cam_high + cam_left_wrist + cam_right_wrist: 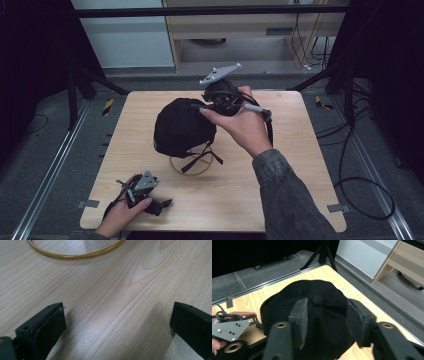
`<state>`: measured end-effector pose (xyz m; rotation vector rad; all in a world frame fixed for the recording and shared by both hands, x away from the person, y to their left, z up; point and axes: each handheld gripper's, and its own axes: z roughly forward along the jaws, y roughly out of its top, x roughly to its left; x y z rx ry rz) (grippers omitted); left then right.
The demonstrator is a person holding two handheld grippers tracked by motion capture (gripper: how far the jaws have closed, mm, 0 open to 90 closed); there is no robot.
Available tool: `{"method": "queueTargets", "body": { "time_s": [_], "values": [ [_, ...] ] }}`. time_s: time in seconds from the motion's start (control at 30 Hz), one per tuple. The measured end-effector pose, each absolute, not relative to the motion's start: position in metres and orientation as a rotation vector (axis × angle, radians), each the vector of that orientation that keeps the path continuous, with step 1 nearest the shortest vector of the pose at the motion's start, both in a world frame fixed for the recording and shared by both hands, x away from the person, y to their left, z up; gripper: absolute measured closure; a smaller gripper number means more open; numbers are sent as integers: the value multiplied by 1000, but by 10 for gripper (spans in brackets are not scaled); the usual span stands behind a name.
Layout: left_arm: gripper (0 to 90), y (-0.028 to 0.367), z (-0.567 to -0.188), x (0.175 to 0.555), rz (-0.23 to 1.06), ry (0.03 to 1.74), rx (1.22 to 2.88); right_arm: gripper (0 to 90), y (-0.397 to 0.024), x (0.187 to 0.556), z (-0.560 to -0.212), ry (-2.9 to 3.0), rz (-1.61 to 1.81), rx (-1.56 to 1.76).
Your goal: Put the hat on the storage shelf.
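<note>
Worktop [280,185]: pale wood, dark room around it.
Black cap [182,127]: mid-worktop, perched on a yellow ring stand [192,167].
Right gripper [325,315]: over the cap's crown, jaws parted either side of the top button, not clamping.
Left gripper [117,322]: near front-left edge, jaws spread wide over bare wood.

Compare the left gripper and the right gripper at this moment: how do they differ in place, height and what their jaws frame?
The left gripper lies low at the table's near left corner; the right gripper is raised over the middle, at the black cap. The left gripper's jaws stand wide apart over bare wood, near the yellow ring; the right gripper's jaws frame the cap's crown and do not press on it. Both are hand-held with black jaws, both open.
</note>
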<state>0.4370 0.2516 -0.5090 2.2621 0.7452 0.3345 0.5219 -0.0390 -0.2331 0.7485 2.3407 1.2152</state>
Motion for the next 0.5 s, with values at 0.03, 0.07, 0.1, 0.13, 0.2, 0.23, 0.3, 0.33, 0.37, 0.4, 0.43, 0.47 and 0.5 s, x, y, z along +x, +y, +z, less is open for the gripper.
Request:
{"method": "queueTargets", "body": {
  "time_s": [0.03,0.07,0.1,0.13,0.2,0.23,0.3,0.33,0.37,0.4,0.43,0.47,0.5],
  "values": [
    [0,252,-509,437,335,745,2262,476,-40,521,-233,2338,1212,751],
    [0,252,-509,437,335,745,2262,457,-41,520,-233,2334,1210,758],
    [0,252,-509,437,335,745,2263,436,-43,519,-233,2330,1209,764],
    [0,252,-509,437,335,745,2263,421,-45,518,-233,2325,1212,769],
    [0,252,-509,437,333,746,2262,403,-48,517,-234,2321,1220,781],
    [0,252,-509,437,333,746,2262,392,-49,516,-234,2316,1214,781],
    [0,252,-509,437,333,746,2262,369,-52,515,-235,2310,1213,784],
    [0,252,-509,437,334,746,2262,354,-54,514,-234,2313,1209,789],
    [0,252,-509,437,334,746,2262,336,-55,514,-235,2308,1216,794],
    [0,252,-509,437,334,746,2262,321,-57,514,-235,2303,1213,796],
    [0,252,-509,437,334,746,2262,303,-59,513,-235,2296,1205,802],
    [0,252,-509,437,334,746,2262,287,-60,513,-235,2292,1206,807],
    [0,252,-509,437,334,746,2262,270,-62,513,-236,2286,1204,812]
  ]
}}
